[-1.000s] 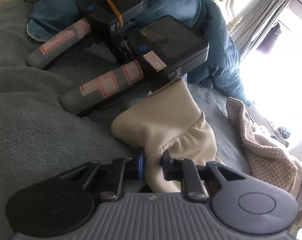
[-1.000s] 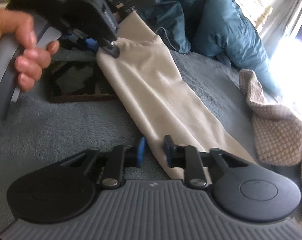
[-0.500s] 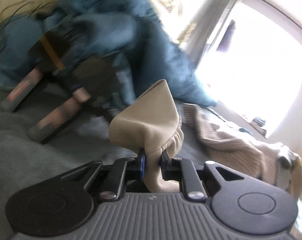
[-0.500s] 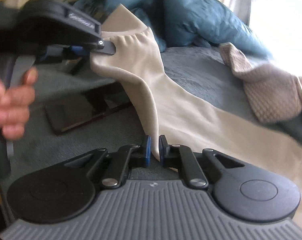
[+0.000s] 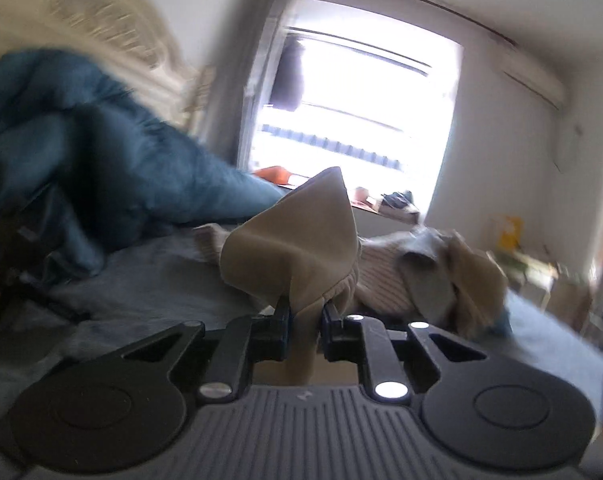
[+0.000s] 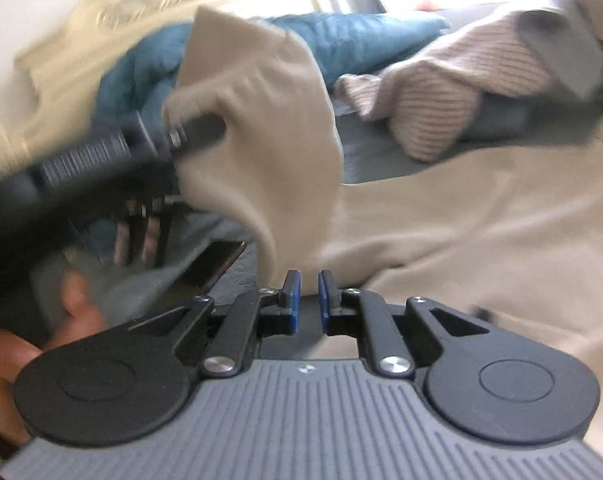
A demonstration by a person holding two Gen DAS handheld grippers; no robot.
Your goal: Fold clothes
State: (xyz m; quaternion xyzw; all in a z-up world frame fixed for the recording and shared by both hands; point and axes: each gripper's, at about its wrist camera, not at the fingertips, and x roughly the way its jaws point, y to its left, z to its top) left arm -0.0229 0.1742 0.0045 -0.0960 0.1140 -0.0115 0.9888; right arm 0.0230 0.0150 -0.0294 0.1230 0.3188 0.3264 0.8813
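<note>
- Looking across the grey bed blanket first: it is my folding surface, so everything lies on it, with the blue duvet bunched out of the way at the headboard end.
- The beige garment, which looks like trousers, is spread long over the blanket. One elasticated end is raised off the bed, I judge to carry it over the rest for a fold.
- A pink knit top sits heaped just beyond the beige cloth, apparently waiting its turn.
- My left gripper is pinching that raised end, with cloth bunched between the pads. The right wrist view shows it holding the end up, with a hand on its handle.
- My right gripper has its pads nearly together with a slim gap. They have just eased apart, and I see no cloth between them. The garment lies just past the tips.
- A dark flat slab, perhaps a phone, lies on the blanket beside the fold.
- Compared with a second ago, the left view has swung from black boxes on the bed up to the window. The beige end was then low on the blanket. Half a second ago the right pads were gripping a fabric edge.
</note>
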